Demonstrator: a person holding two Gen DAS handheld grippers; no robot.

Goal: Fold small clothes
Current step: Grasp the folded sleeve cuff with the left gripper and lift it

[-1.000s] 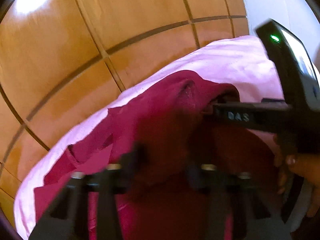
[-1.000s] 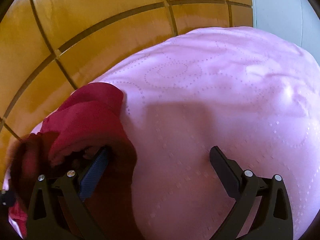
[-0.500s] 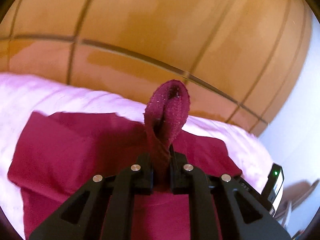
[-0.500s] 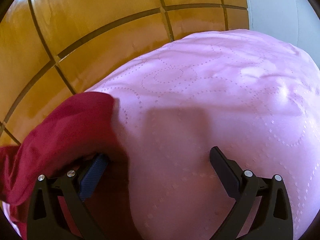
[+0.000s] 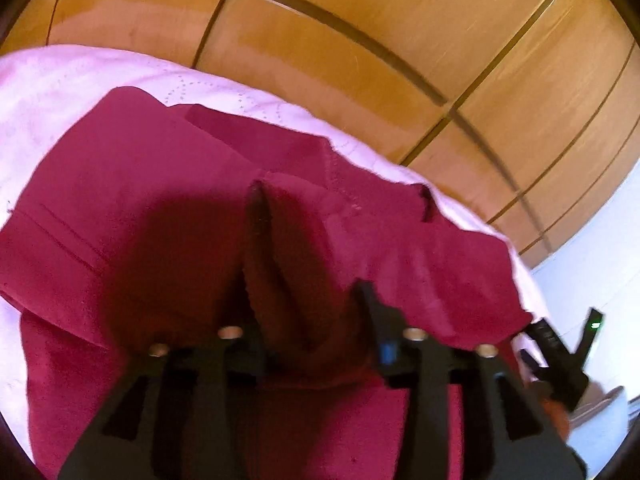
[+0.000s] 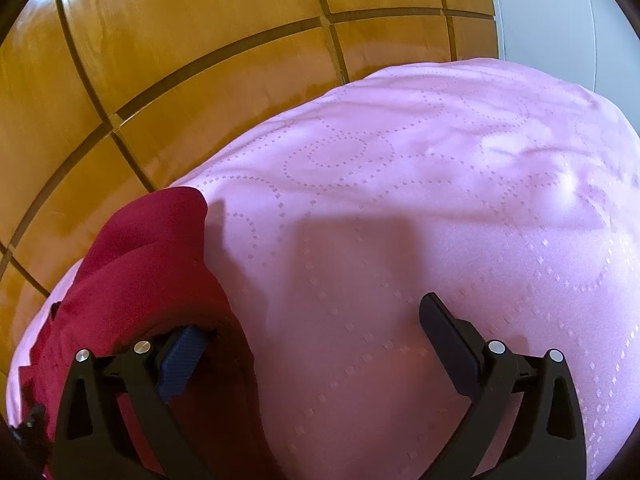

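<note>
Folded-over garment (image 5: 168,216) (maroon), left jaws opening.

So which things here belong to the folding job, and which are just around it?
Part of the job:
- dark red garment, lying on the bed
- left gripper, jaws opening, a ridge of the garment between them
- right gripper, open, one finger on the garment's edge

Just there:
- pink quilted bedspread
- wooden panelling
- white wall
</note>
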